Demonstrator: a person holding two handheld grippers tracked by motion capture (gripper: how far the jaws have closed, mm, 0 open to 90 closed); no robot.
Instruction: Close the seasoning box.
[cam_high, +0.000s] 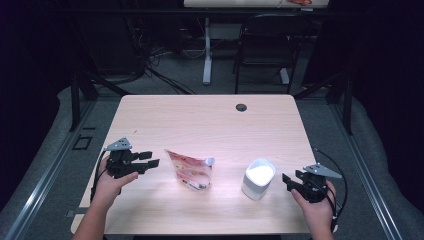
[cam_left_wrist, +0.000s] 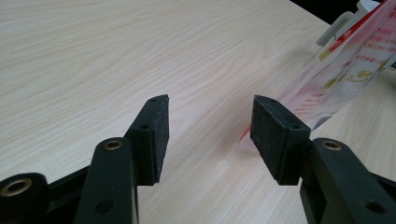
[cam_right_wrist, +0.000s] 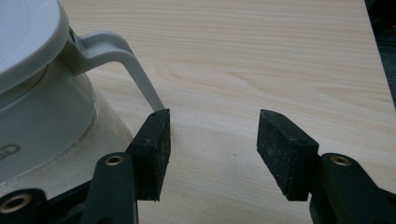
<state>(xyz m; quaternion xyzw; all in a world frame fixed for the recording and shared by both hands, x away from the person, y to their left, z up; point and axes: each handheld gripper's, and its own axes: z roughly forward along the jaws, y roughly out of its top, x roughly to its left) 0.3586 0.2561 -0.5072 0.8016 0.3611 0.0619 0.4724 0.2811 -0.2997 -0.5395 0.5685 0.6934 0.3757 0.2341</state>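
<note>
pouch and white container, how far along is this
Barely begun. Done: nothing visible; the pouch stands capped, the white container lidded. In hand: nothing; left tongs and right tongs are open, each beside its item. Left: grasping and everything after.

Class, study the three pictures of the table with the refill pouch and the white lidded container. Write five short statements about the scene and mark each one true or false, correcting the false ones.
1. The left tongs grip the pouch. False: their jaws are open, short of the pouch.
2. The white container stands between the pouch and the right tongs. True.
3. The pouch lies flat on the table. False: it stands upright, leaning a little.
4. The right tongs are open and hold nothing. True.
5. The container's lid is off. False: a grey lid sits on it.
</note>
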